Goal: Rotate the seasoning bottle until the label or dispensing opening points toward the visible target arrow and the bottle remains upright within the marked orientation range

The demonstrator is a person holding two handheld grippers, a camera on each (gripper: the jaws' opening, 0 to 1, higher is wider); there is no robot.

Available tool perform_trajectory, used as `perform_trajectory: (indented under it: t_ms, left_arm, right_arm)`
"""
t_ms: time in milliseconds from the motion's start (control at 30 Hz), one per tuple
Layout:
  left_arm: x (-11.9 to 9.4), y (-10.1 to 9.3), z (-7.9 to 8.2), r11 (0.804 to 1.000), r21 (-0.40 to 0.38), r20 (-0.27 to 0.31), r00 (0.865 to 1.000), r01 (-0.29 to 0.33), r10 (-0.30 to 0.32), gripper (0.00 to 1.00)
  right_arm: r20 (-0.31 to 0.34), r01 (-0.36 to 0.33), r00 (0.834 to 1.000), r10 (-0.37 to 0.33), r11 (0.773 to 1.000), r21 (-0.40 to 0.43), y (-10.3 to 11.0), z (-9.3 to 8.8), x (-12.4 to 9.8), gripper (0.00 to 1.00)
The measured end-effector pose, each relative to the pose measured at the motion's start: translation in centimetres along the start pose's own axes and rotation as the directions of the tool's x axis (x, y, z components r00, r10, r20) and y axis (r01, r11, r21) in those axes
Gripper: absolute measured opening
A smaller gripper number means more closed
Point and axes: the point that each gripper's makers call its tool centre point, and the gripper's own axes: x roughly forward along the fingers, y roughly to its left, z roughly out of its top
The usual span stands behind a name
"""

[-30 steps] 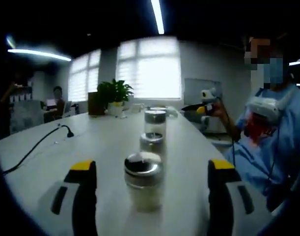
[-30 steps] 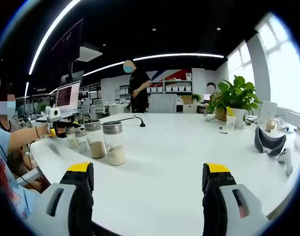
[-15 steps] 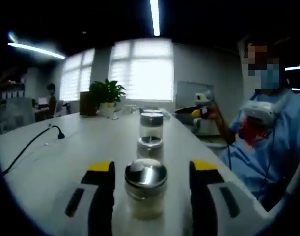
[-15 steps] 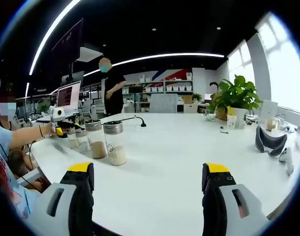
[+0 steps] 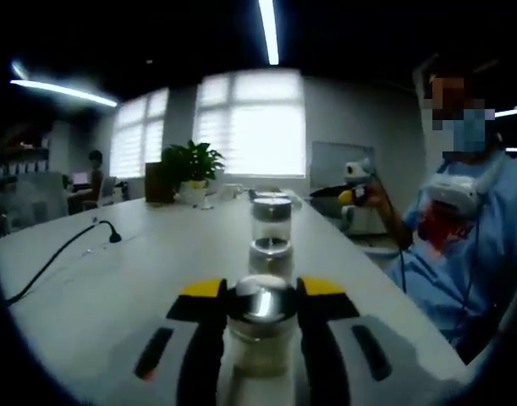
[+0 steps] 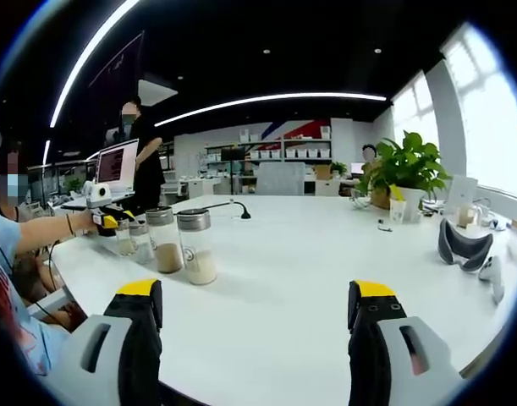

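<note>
Between the left gripper's (image 5: 260, 292) yellow-tipped jaws stands the nearest bottle (image 5: 260, 334) — upright, steel-capped, pale seasoning in its glass body. The jaws have it pinched at both sides just under the cap. Straight ahead of that gripper two more bottles line up on the white worktop (image 5: 131, 271): a second bottle (image 5: 270, 257) just behind the held one, and a taller jar (image 5: 271, 219) beyond it. Further ahead and left sits a potted plant (image 5: 190, 165) near the windows; a black cable (image 5: 59, 254) runs across the worktop off to the left. To the right a person in blue (image 5: 470, 228) holds out the other gripper, seen small by their hand.

From the right gripper's (image 6: 254, 309) view the jaws stand spread wide with nothing between them, hovering over bare worktop. The row of bottles lies well ahead and to its left, the closest a jar (image 6: 196, 246) of pale seasoning, then one with brown seasoning (image 6: 162, 240). The left gripper is at the far end of that row — the bottle it holds is mostly hidden. A headset (image 6: 461, 241) rests far right.
</note>
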Motion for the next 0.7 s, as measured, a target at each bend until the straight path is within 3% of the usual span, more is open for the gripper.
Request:
perform_trajectory:
  t_ms: [400,700]
  left_arm:
    - [-0.27,0.02,0.07,1.0,-0.003,0.036,0.999,-0.021,0.021,0.34]
    - [-0.54,0.26,0.0,0.996,-0.002,0.014,0.996,-0.089,0.089,0.34]
  right_arm:
    - [0.001,-0.007,1.0,0.007,1.0,0.002,0.32,-0.02,-0.01,0.93]
    - [0.0,-0.001,1.0,0.001,1.0,0.0,0.19,-0.03,-0.11,0.93]
